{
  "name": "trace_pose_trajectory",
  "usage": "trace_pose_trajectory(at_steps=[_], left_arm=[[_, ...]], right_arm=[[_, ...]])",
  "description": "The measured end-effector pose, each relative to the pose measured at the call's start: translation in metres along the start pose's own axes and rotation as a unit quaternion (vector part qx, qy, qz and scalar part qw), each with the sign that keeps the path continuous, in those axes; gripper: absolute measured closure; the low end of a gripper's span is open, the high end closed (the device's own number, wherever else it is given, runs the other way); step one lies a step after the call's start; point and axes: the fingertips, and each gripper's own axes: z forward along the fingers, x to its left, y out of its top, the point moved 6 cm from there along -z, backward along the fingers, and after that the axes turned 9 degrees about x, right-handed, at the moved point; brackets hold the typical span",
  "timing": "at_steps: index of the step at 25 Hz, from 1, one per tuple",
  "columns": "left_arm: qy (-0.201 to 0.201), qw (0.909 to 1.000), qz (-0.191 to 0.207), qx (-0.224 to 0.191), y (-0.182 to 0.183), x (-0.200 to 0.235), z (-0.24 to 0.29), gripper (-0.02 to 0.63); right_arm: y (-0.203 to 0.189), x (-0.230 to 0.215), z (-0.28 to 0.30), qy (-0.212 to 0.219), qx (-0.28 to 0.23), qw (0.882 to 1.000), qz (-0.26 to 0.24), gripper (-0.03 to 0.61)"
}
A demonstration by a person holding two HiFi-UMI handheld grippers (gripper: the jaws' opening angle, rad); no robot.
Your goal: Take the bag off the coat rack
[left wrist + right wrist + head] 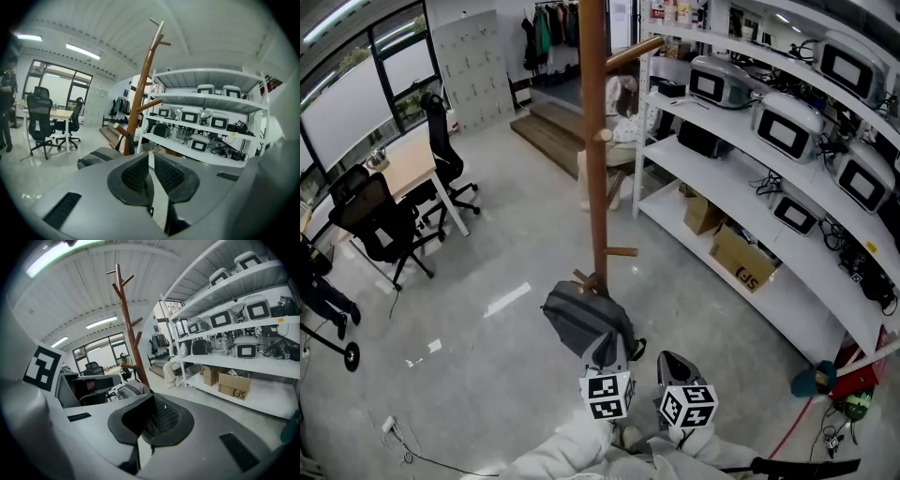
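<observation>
Low on the coat rack (596, 141), the grey bag (581, 323) hangs by a short peg, just ahead of both grippers. The left gripper (151, 161) stands a slit apart, empty; the right gripper (152, 408) is pressed together (also empty). Best to spread the left wide, pinch the bag's top, then lift clear of the peg.

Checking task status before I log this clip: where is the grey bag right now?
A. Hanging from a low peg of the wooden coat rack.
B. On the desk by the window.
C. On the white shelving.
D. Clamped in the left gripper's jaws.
A: the grey bag hangs from a low peg near the foot of the wooden coat rack.
</observation>
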Motion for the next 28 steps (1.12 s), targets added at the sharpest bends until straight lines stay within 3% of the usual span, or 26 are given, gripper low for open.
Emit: trace_pose_trajectory(at_steps=[8,13,21,28], left_arm=[[0.009,0.9999,0.003,0.01,0.012,0.01,0.045,0.52],[0.018,0.9995,-0.017,0.02,0.017,0.021,0.071,0.454],[0.069,0.996,-0.034,0.046,0.02,0.041,0.106,0.442],[0.085,0.9937,-0.044,0.058,0.022,0.046,0.127,0.442]], right_arm=[[-0.003,-0.027,-0.011,-0.042,0.002,0.999,0.022,0.567],[-0.007,-0.04,-0.014,-0.063,0.007,0.997,0.034,0.566],[-0.014,-0.055,-0.015,-0.082,0.024,0.995,0.049,0.566],[-0.021,-0.068,-0.02,-0.105,0.033,0.992,0.06,0.566]])
